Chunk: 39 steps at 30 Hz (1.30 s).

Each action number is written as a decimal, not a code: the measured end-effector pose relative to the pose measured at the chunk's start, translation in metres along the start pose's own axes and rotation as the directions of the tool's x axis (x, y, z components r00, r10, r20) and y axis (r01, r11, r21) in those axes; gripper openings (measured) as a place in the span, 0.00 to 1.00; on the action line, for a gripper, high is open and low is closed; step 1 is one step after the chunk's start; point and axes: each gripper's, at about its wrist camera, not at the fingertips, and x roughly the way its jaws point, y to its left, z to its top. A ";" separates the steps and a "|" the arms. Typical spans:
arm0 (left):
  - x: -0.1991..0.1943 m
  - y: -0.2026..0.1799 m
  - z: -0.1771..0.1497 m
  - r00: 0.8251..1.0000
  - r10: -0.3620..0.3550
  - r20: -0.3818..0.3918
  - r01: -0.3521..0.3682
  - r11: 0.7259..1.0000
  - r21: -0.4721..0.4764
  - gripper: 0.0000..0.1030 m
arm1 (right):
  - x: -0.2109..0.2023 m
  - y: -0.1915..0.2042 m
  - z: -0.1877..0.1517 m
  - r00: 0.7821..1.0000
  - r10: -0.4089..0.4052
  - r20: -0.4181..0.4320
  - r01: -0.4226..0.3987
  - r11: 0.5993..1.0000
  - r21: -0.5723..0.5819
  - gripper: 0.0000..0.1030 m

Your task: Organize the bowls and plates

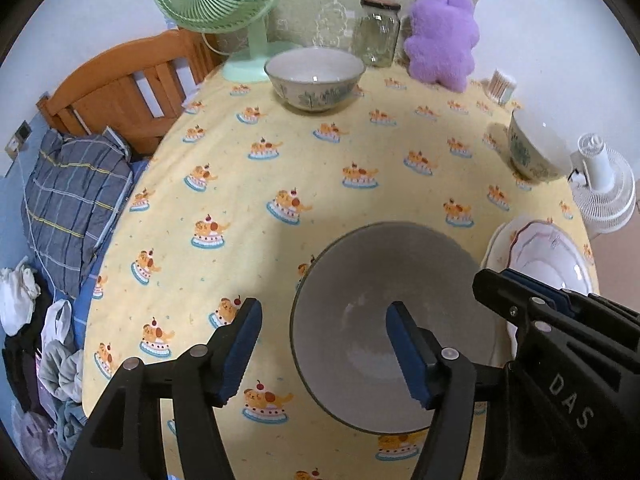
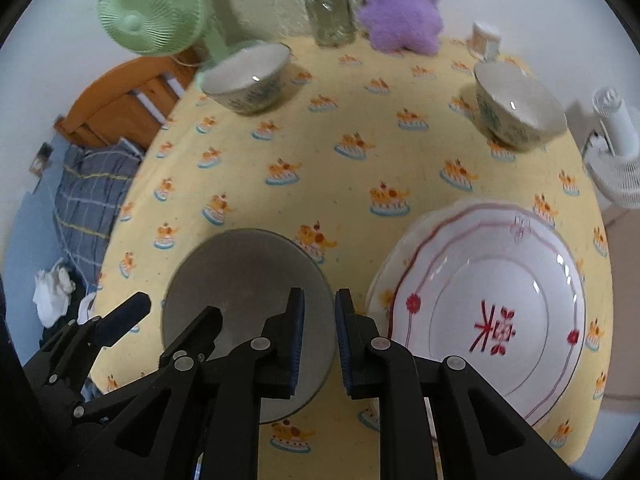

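Tablecloth (image 1: 328,184), yellow with cake print, covers the table. Plates (image 2: 496,292), white with red trim, stacked at the near right edge. Grey bowl (image 1: 392,320) sits just left of the plates. Two patterned bowls: one (image 1: 316,78) at the far side near a green fan (image 1: 224,0), one (image 2: 516,106) at the far right. Left gripper (image 1: 324,350) released, jaws straddling the grey bowl's rim without touching. Right gripper (image 2: 320,344) nearly clenched, holding nothing, over the gap between grey bowl and plates.

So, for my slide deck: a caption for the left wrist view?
Open left gripper straddles the grey bowl rim on the yellow cake-print tablecloth.
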 end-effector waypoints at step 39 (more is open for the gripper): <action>0.016 0.050 0.179 0.967 0.073 0.243 -0.078 0.997 0.012 0.64 | 0.009 0.056 0.180 0.957 -0.128 0.261 0.140 0.990 -0.025 0.67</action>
